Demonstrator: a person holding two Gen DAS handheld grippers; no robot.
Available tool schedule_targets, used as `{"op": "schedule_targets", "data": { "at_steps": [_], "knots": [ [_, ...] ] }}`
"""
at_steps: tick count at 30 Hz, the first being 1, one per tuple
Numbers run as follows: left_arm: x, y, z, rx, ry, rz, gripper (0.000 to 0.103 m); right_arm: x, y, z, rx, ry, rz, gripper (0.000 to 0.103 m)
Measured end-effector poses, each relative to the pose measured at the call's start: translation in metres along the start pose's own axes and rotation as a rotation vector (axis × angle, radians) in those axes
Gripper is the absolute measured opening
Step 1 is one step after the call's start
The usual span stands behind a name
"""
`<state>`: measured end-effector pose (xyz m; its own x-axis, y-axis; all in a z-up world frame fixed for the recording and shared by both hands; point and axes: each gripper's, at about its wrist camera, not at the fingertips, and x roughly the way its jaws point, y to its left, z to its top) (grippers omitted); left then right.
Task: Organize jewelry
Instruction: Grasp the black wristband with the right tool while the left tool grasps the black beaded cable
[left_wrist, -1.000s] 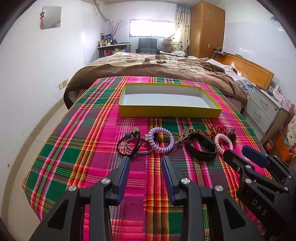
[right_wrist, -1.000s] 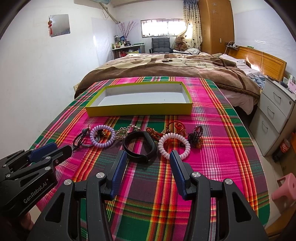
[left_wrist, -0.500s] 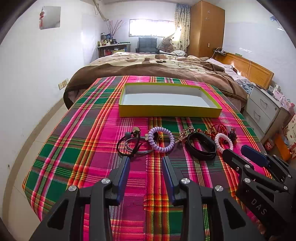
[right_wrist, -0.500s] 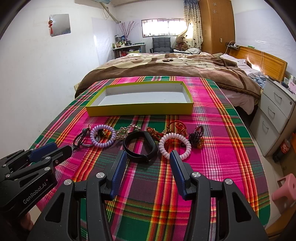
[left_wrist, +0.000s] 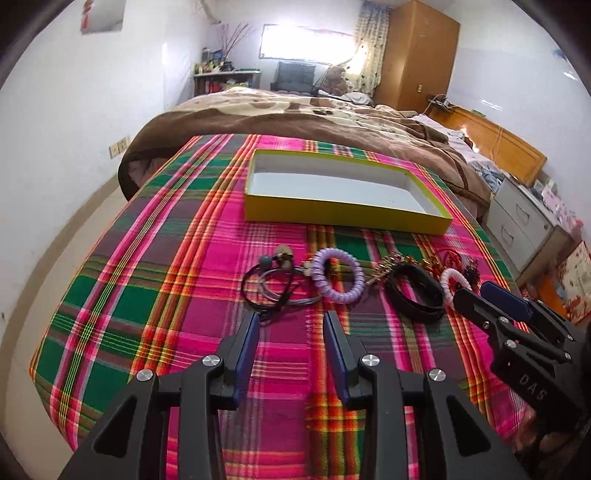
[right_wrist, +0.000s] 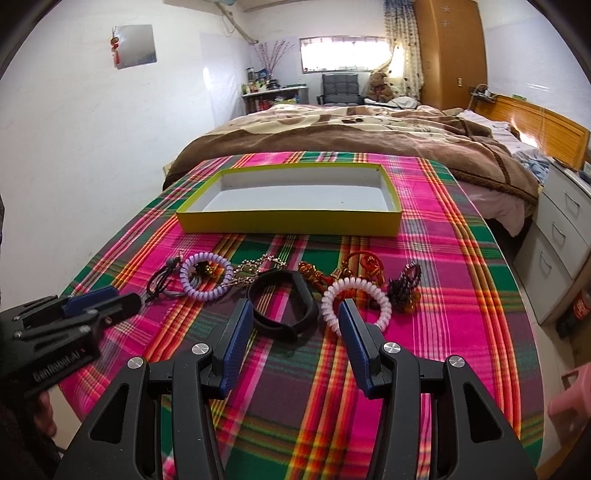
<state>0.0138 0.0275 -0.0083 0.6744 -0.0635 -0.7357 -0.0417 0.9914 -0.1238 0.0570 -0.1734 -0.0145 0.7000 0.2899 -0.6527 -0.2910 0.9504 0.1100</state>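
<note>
In the left wrist view, the left gripper (left_wrist: 291, 317) hangs with its blue-padded jaws parted and nothing between them, just short of a tangle of black cords (left_wrist: 267, 286) lying on the plaid cloth (left_wrist: 147, 280). Right of the cords, touching them, lies a lilac coil bracelet (left_wrist: 338, 275), then a gold chain (left_wrist: 386, 264), a black band (left_wrist: 415, 293) and a white coil bracelet (left_wrist: 454, 282), all in a row across the cloth. Farther off sits a yellow shallow box (left_wrist: 343, 216) with a white floor and nothing in it. The right gripper (left_wrist: 480, 295) enters from the right, its tip near the white coil bracelet. In the right wrist view, the right gripper (right_wrist: 293, 310) is also released, its jaws spread and holding nothing; its left pad stands before the black band (right_wrist: 282, 308) and its right pad overlaps the near side of the white coil bracelet (right_wrist: 356, 295). A dark bead cluster (right_wrist: 404, 284) lies right of that bracelet, with red-orange charms (right_wrist: 354, 266) behind. The lilac coil bracelet (right_wrist: 207, 275) lies to the left, and the left gripper (right_wrist: 122, 297) points at it from the left edge.
</note>
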Motion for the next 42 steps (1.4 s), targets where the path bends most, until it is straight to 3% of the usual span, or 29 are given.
{"op": "schedule_targets", "data": {
  "at_steps": [9,13,22,24,25,27,42],
  "knots": [
    [0.012,0.027,0.008,-0.054,0.028,-0.022,0.035,0.025,0.001,0.008,-0.055,0.058,0.081,0.045],
    [0.017,0.034,0.010,-0.069,0.035,-0.009,0.035,0.038,0.001,0.011,-0.056,0.088,0.072,0.035],
    [0.027,0.037,0.014,-0.066,0.053,-0.020,0.035,0.055,0.002,0.010,-0.080,0.155,0.025,0.031],
    [0.030,0.037,0.014,-0.058,0.057,-0.028,0.035,0.058,0.003,0.010,-0.084,0.162,0.010,0.026],
    [0.032,0.037,0.014,-0.056,0.062,-0.030,0.035,0.057,0.002,0.010,-0.083,0.162,0.005,0.026],
    [0.035,0.038,0.015,-0.059,0.071,-0.028,0.035,0.055,0.002,0.009,-0.084,0.159,0.000,0.014],
    [0.046,0.040,0.030,-0.045,0.071,-0.091,0.035,0.031,-0.008,0.014,0.017,0.095,0.026,0.013]
  ]
}}
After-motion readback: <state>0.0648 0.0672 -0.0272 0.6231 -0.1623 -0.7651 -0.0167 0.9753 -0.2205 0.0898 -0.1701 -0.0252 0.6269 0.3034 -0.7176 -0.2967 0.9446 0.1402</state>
